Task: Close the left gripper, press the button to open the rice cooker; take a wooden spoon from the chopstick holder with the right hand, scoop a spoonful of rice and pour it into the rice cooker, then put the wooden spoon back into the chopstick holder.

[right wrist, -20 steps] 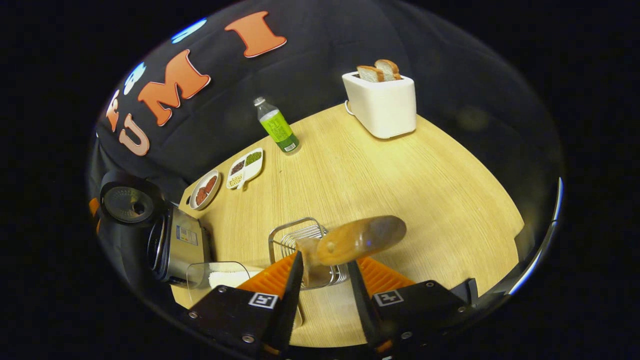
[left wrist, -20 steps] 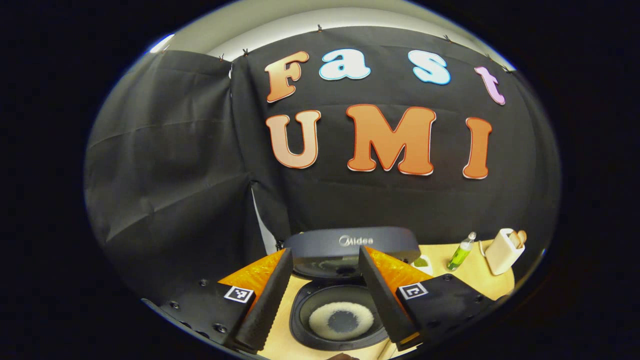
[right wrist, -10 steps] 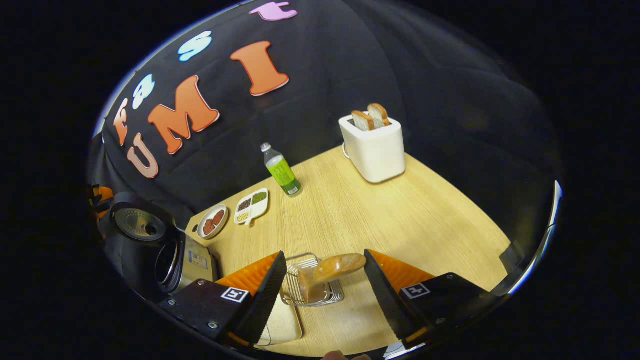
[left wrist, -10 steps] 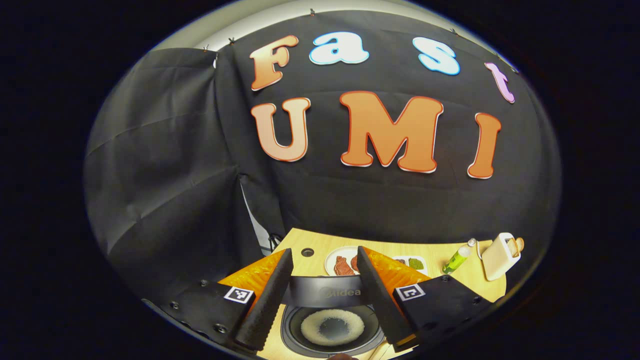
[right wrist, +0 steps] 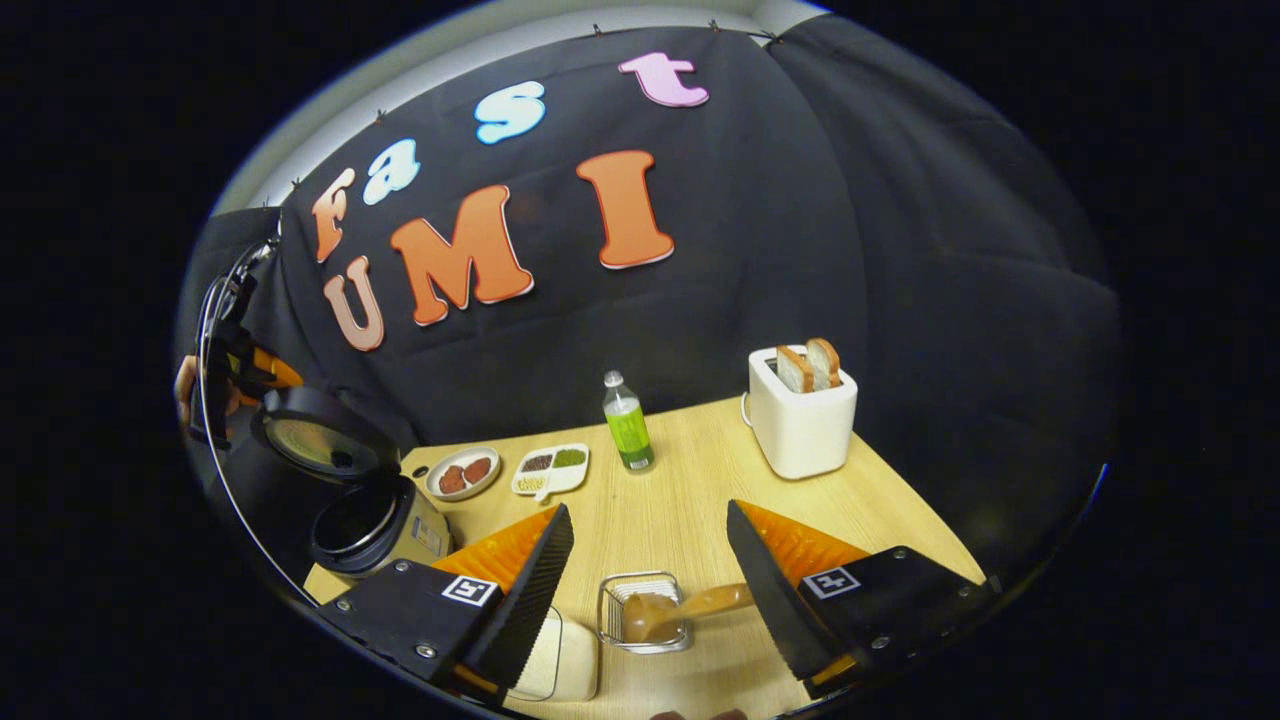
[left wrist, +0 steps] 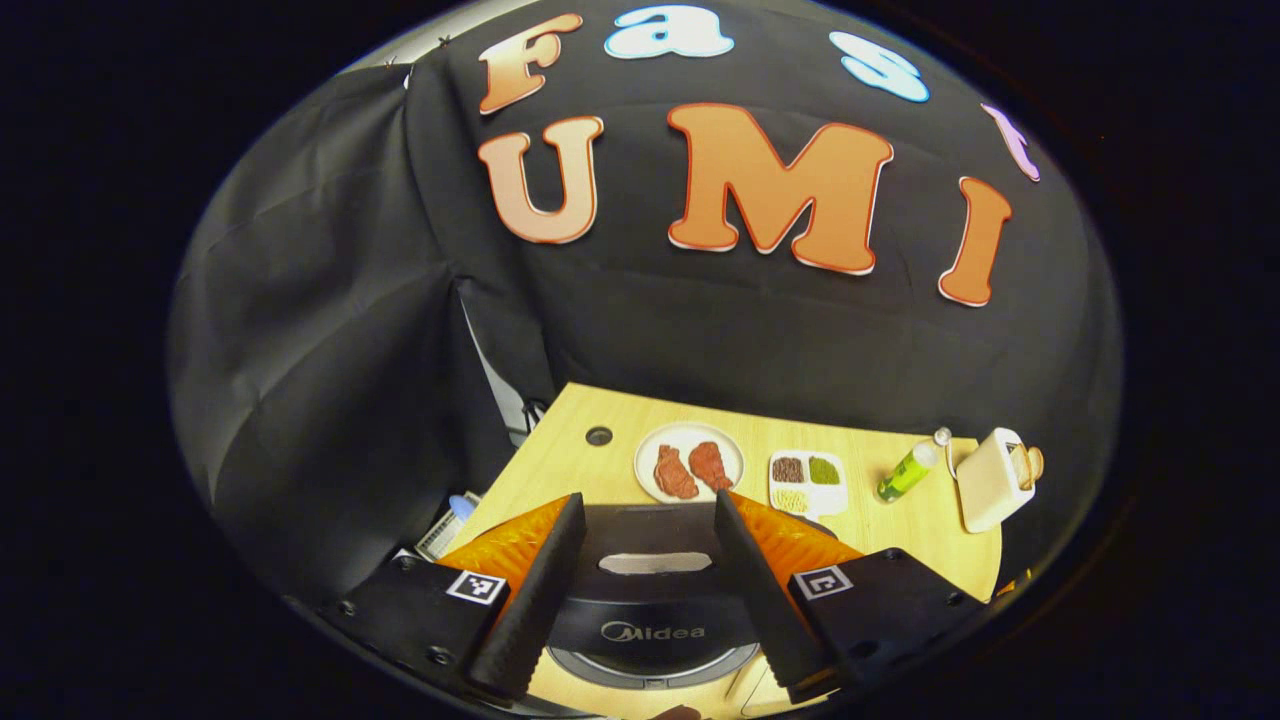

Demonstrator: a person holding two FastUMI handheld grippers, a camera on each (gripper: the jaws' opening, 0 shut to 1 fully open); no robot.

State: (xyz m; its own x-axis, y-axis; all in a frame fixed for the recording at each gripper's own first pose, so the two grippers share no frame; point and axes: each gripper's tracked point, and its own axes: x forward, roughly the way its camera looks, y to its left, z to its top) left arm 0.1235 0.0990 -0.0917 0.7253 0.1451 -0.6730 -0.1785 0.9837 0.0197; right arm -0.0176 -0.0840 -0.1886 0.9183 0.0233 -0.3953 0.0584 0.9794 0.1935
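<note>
The dark rice cooker (right wrist: 375, 520) stands open at the table's left, its lid (right wrist: 318, 440) tilted up. In the left gripper view the lid (left wrist: 655, 600) lies right below my left gripper (left wrist: 648, 500), which is open and holds nothing. That gripper (right wrist: 240, 365) and the hand on it hover behind the lid in the right gripper view. The wooden spoon (right wrist: 690, 605) rests in the wire chopstick holder (right wrist: 640, 612), its handle leaning right. My right gripper (right wrist: 648, 512) hangs open above it, apart from the spoon. A clear box of rice (right wrist: 562, 660) sits left of the holder.
On the wooden table (right wrist: 690, 470) toward the wall are a plate of meat (right wrist: 462, 472), a divided dish of beans (right wrist: 550, 468), a green bottle (right wrist: 627, 425) and a white toaster with bread (right wrist: 800, 415). The table has a cable hole (left wrist: 599, 436) near its back left corner.
The right gripper opened, left the spoon in the chopstick holder and drew back upward. The left gripper rose, so the cooker's lid sank in its view and the table beyond came into sight.
</note>
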